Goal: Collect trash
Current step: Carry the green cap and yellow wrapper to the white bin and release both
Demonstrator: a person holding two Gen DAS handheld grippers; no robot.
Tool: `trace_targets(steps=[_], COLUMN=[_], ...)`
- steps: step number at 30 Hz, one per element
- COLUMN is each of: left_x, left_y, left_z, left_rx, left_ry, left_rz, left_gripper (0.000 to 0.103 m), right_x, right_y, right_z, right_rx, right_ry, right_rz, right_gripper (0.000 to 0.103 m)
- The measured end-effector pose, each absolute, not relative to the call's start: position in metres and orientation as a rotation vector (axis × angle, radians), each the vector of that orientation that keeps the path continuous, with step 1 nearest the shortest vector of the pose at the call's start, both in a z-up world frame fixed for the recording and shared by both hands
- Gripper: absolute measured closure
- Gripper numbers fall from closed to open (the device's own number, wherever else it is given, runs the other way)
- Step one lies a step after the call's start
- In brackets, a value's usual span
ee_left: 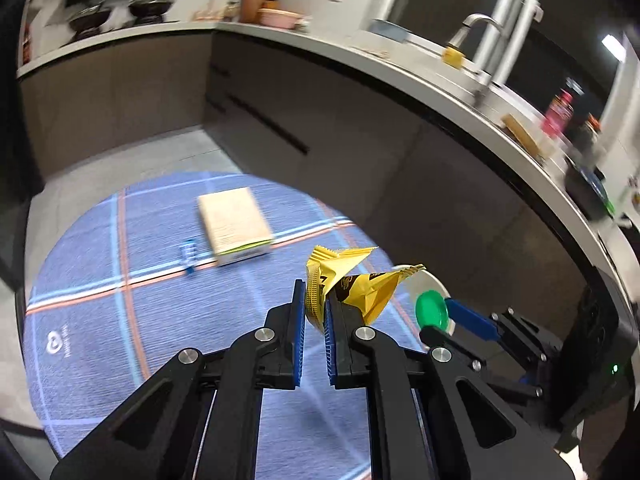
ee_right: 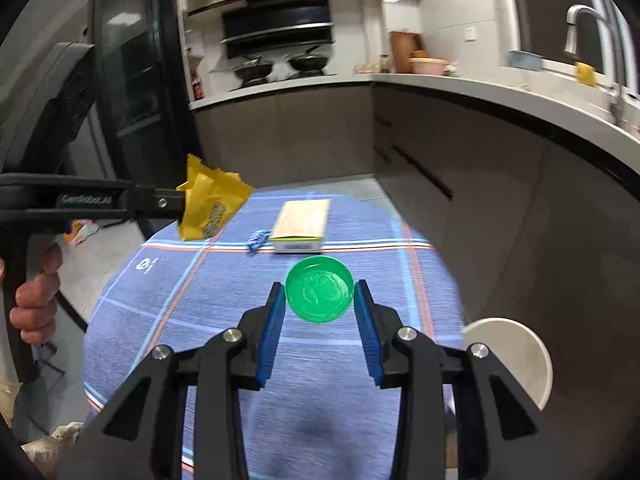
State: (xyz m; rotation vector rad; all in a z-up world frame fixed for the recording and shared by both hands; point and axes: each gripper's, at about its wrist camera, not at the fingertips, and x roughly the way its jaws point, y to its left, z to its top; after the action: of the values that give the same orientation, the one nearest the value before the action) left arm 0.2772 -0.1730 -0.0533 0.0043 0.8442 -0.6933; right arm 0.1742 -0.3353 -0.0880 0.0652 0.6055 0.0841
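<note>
Your left gripper (ee_left: 316, 312) is nearly closed, its blue pads pinching one crumpled yellow foil snack wrapper (ee_left: 348, 284), which sticks up and out past the fingertips, clear of the floor. Your right gripper (ee_right: 320, 300) stands partly open, clamped on the two sides of one round green plastic lid (ee_right: 320, 294), held with its hollow face toward the camera. In the right wrist view your left hand (ee_right: 34, 300) wraps the black handle at the picture's left edge, with the wrapper hanging from that gripper above the rug.

Below both grippers lies one round blue woven rug (ee_left: 100, 280) crossed by orange and white stripes. One white round disc (ee_right: 516, 356) lies at the rug's right edge, near the cabinets. Farther out on the rug lie two loose pieces: one flat beige cardboard box (ee_left: 234, 224) and, just beside it on its left, one small blue-and-white wrapper (ee_left: 188, 254), too blurred to tell more.

Beyond the rug, dark cabinet fronts run under a pale L-shaped tabletop (ee_right: 460, 84). Two dark pans (ee_right: 280, 66) sit on the stove at the far end, and one tap (ee_right: 580, 28) stands on the right.
</note>
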Motion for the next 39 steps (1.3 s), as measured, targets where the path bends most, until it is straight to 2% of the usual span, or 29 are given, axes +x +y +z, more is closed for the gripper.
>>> trace_targets(steps=[15,27,39], left_x=[0.245,0.256,0.284], left_y=[-0.335,-0.438,-0.486], left_z=[-0.08,-0.158,-0.222], left_rx=[0.174,0.281,0.364], left_ry=[0.882,1.052,1.152], left_rz=[-0.903,-0.929,-0.839], left_gripper=[0.095,0.095,0.095], right_x=[0.122,0.126,0.161], right_y=[-0.46,-0.523,-0.558], right_z=[-0.112,-0.192,-0.255], right_rx=[0.132,0.156,0.189], right_ry=[0.605,0.707,0.8], right_rz=[-0.187,-0.232,-0.191], right_gripper=[0.067,0.067,0.067])
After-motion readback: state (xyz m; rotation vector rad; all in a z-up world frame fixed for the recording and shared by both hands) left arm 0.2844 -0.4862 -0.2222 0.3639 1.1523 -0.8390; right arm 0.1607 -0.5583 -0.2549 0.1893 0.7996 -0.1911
